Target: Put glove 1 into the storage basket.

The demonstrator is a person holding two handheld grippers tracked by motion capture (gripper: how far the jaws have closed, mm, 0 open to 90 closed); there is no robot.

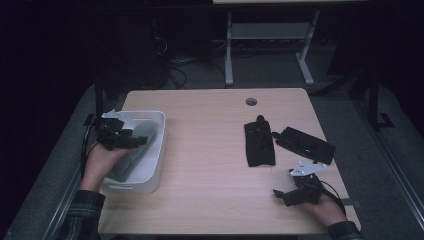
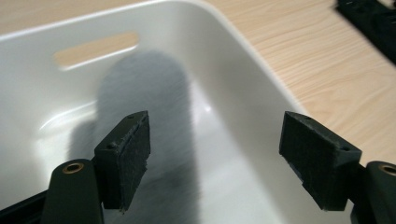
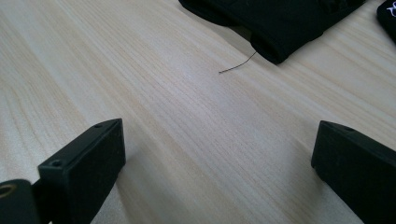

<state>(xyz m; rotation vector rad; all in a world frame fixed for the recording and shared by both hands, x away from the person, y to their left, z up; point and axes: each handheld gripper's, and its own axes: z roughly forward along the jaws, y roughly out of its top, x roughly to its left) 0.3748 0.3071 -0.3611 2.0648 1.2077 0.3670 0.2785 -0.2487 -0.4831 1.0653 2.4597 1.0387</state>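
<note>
The grey sock (image 1: 134, 149) is lying lengthwise inside the white bin (image 1: 159, 150) at the left end of the surface (image 1: 210, 165), and the left hand-held gripper (image 1: 142, 141) is hovering just over it with its jaws spread wide and nothing pinched between them. In the left gripper view the grey sock (image 2: 149, 121) is showing blurred between and below the two black pads (image 2: 133, 154), apart from both. The bin's slotted end wall is standing beyond it. The right hand-held gripper (image 1: 278, 195) is resting near the front right edge of the surface, jaws spread and empty over bare wood. Two black socks (image 1: 260, 144) are lying just beyond it, side by side, with a loose thread (image 3: 238, 64) trailing from the nearer one.
</note>
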